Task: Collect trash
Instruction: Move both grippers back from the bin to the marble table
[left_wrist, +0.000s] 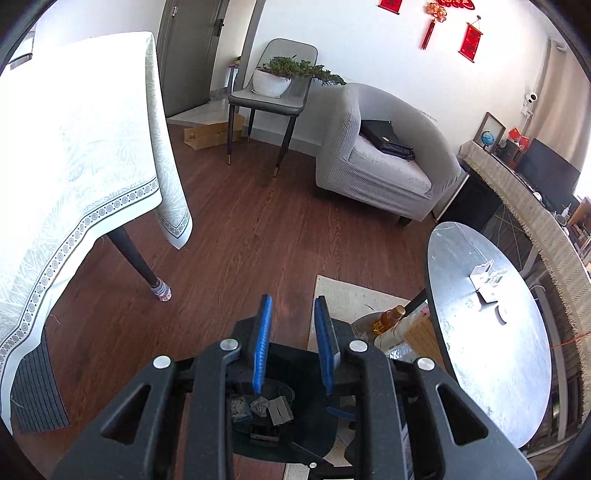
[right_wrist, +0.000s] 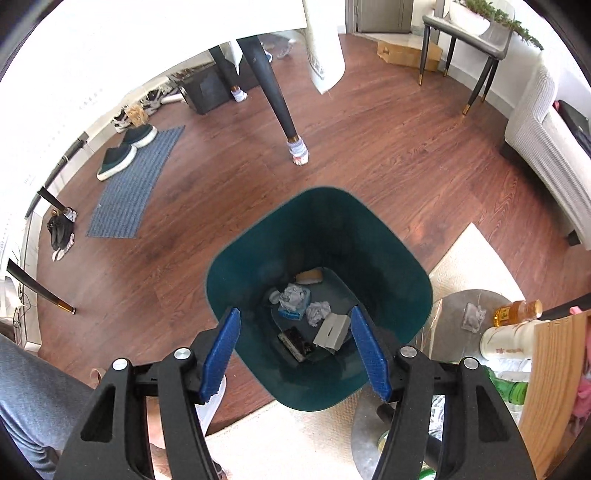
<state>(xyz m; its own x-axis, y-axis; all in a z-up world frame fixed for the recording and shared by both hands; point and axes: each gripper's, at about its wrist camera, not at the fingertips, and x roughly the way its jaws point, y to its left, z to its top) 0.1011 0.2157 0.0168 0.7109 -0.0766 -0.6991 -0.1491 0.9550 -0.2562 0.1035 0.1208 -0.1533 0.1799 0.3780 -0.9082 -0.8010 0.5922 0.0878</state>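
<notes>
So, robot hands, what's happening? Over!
Right gripper open, empty, over green bin. Left gripper empty, fingers narrow. Crumpled paper in bin. Nothing in the way.

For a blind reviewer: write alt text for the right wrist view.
The right gripper, jaws open and empty, hangs over a dark green trash bin on a wooden floor. Inside the bin lie crumpled tissues, a grey box and a yellow sponge. Bottles stand at the right.

A grey armchair (left_wrist: 384, 162) holds a black bag (left_wrist: 388, 142); beside it, a chair (left_wrist: 269, 96) carries a potted plant (left_wrist: 280, 75).
</notes>
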